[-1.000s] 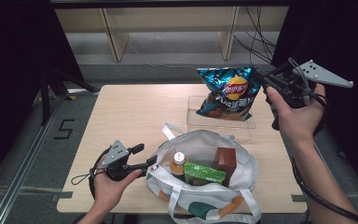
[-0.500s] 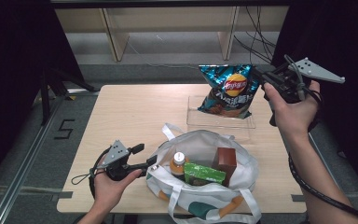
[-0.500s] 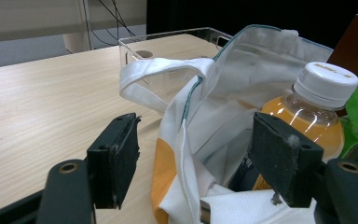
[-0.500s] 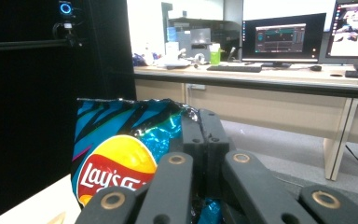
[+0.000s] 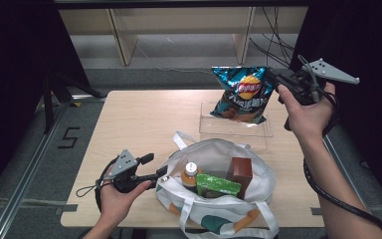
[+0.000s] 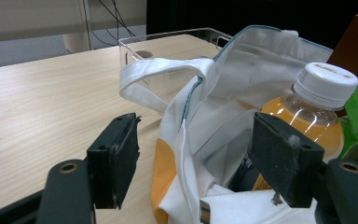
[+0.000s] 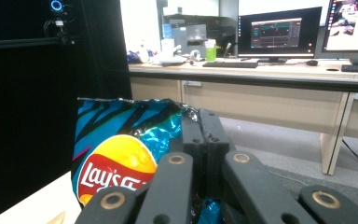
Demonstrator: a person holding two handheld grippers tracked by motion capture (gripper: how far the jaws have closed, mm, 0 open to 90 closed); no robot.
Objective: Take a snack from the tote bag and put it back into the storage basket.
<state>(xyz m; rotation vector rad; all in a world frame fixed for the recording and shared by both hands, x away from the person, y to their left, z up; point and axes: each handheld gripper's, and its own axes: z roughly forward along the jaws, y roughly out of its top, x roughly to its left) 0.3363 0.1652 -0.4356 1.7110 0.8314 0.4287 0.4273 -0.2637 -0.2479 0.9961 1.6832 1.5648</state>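
**Chip bag lifted over the clear tray**

High view: the right gripper [image 5: 277,81] clenches a chip bag [image 5: 242,93] above the clear tray [image 5: 235,130]. The tote bag [image 5: 219,191] holds a bottle [image 5: 190,174], green packet [image 5: 217,184] and brown box [image 5: 240,172].

Left gripper view: the left gripper [image 6: 193,161] is released, its jaws astride the tote's rim.

Right gripper view: the jaws pinch the chip bag's edge.

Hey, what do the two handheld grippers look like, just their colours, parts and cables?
Both are black. The left gripper and the right gripper each carry a grey three-cornered plate on top and trail a black cable. Their fingers are flat black pads on black arms with brass-coloured pivot rings. No sleeves show on the forearms.
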